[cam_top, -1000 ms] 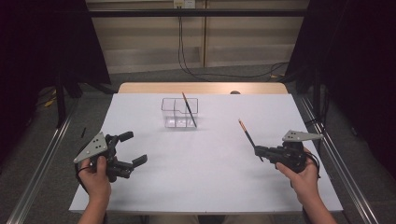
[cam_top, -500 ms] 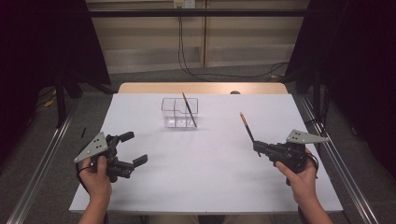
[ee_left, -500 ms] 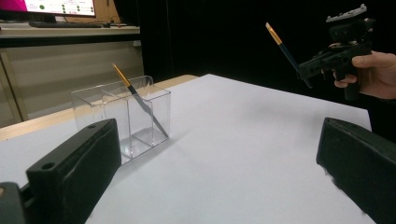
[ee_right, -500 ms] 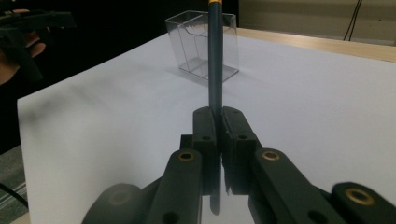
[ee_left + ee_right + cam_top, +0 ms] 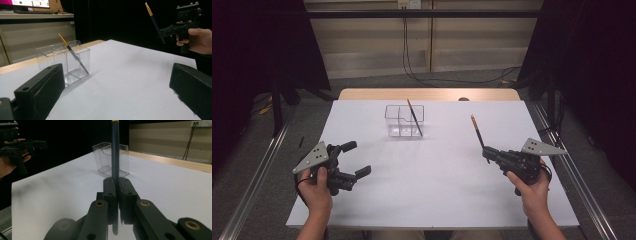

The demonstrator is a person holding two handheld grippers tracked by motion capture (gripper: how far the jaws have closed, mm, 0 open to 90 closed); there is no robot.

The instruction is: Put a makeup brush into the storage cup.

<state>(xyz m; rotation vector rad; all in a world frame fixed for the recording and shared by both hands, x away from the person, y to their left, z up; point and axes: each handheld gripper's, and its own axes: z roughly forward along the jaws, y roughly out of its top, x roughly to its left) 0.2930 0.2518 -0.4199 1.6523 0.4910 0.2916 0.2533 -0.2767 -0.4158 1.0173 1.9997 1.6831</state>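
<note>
A pencil is clamped upright between the shut jaws of the right gripper, apparently to be carried to the clear holder ahead, while the left gripper is held spread wide and empty

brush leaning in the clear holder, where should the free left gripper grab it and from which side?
Grip the brush on its upper shaft, just under the gold ferrule, where it stands above the rim of the clear holder. Probably come from above, since the walls shield the lower handle. The left gripper is open, so tilt its jaws to match the lean and close across the shaft.
</note>
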